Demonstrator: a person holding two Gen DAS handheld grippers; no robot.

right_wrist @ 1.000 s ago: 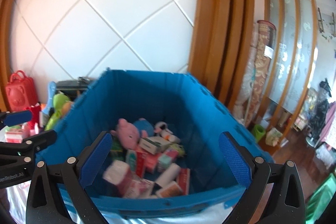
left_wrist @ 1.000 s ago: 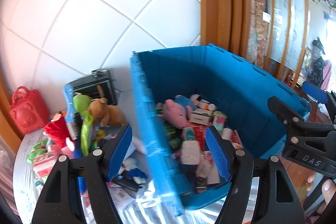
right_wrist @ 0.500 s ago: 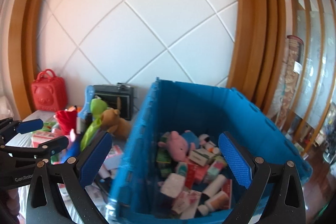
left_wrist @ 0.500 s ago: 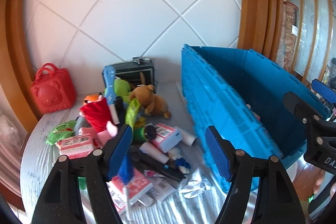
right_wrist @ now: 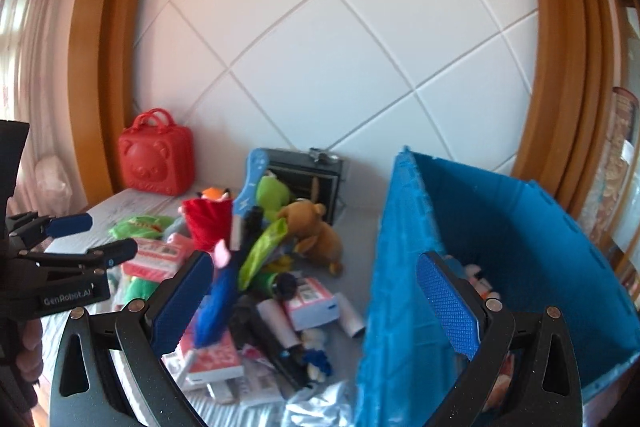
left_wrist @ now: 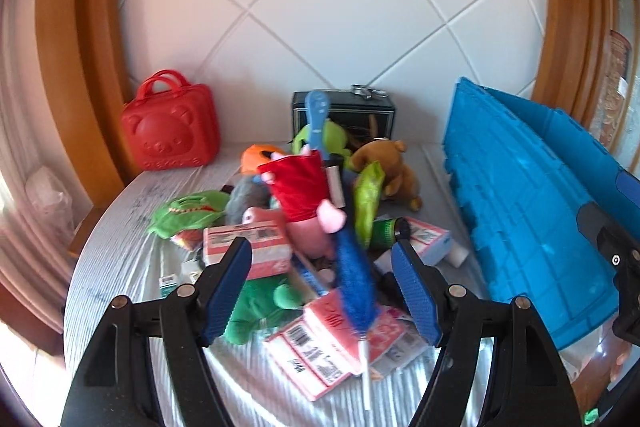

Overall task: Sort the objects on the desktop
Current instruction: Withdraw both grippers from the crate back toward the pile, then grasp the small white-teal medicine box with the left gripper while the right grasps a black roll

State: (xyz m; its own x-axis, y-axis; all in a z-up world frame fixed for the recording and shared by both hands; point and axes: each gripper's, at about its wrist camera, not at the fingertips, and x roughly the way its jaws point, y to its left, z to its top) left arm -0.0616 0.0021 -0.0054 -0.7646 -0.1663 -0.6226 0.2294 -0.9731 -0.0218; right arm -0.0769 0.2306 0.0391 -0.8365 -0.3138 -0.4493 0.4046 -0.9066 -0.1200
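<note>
Desktop objects [left_wrist: 320, 227] lie heaped on my table [left_wrist: 120, 267], beside the blue crate [left_wrist: 532, 211]. My left gripper [left_wrist: 322, 291] hovers agape and empty over them; my right gripper [right_wrist: 316, 303], also spread and empty, straddles the crate's wall.

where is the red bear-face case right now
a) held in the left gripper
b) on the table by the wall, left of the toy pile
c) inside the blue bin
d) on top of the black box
b: the red bear-face case stands on the table against the wall, left of the toy pile, apart from the blue bin and from the open left gripper.
</note>
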